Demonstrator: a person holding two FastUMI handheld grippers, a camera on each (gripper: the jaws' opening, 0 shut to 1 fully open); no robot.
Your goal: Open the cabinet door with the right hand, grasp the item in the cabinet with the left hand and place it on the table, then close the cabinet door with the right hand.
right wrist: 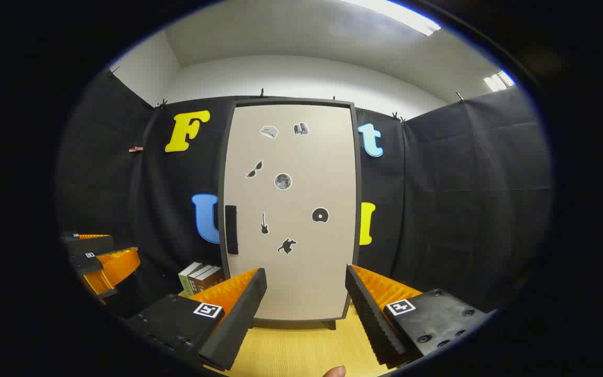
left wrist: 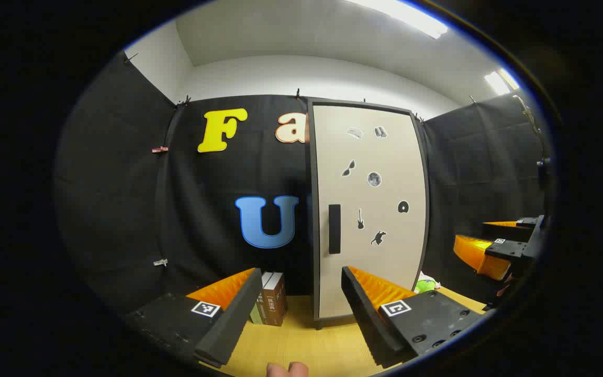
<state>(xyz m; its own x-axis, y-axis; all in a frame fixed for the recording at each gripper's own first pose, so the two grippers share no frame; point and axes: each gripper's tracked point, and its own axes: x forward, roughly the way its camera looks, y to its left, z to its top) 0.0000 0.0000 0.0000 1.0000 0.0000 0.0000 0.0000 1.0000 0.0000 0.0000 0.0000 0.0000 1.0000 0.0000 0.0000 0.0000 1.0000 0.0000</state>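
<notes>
A tall beige cabinet door with small stickers stands shut at the back of the table; the item inside is hidden. Its dark vertical handle sits on the door's left edge. My left gripper is open, held back from the door, with nothing between its fingers. My right gripper is open too, facing the middle of the door from a short distance. In the left gripper view the right gripper shows at the far right; in the right gripper view the left gripper shows at the far left.
Several books stand upright to the left of the cabinet on the wooden table. A green and white object lies by the cabinet's right side. Black cloth walls close in the booth.
</notes>
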